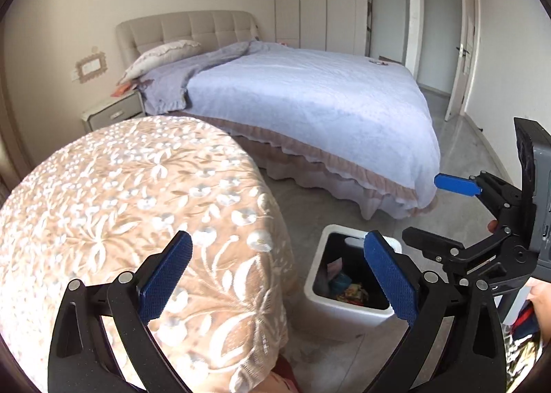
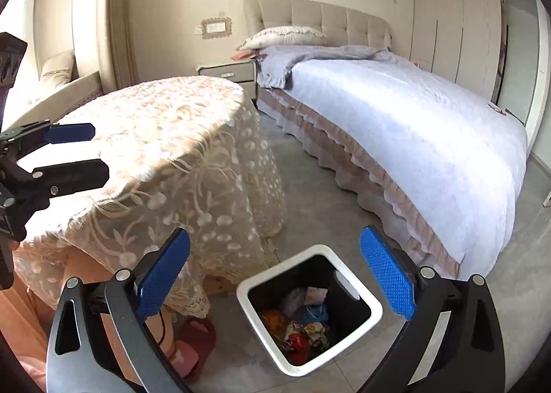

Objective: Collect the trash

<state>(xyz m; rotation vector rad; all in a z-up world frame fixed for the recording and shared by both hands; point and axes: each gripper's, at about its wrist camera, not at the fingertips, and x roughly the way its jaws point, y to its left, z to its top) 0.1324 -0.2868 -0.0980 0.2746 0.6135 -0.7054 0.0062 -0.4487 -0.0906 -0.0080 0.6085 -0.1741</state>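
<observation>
The white bin [image 2: 358, 293] stands on bare grey floor [image 2: 310, 166] with its mouth uncovered, so a gripper can drop straight in from above. Close on one side hangs the lace-covered table [image 2: 165, 138], its cloth falling nearly to the floor. The bed [image 2: 413, 124] with its frilled skirt walls off the other side, leaving an open aisle of floor between them.

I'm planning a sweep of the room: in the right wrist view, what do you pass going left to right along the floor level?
Pink slipper → white trash bin holding wrappers → bed with its frilled skirt.
</observation>
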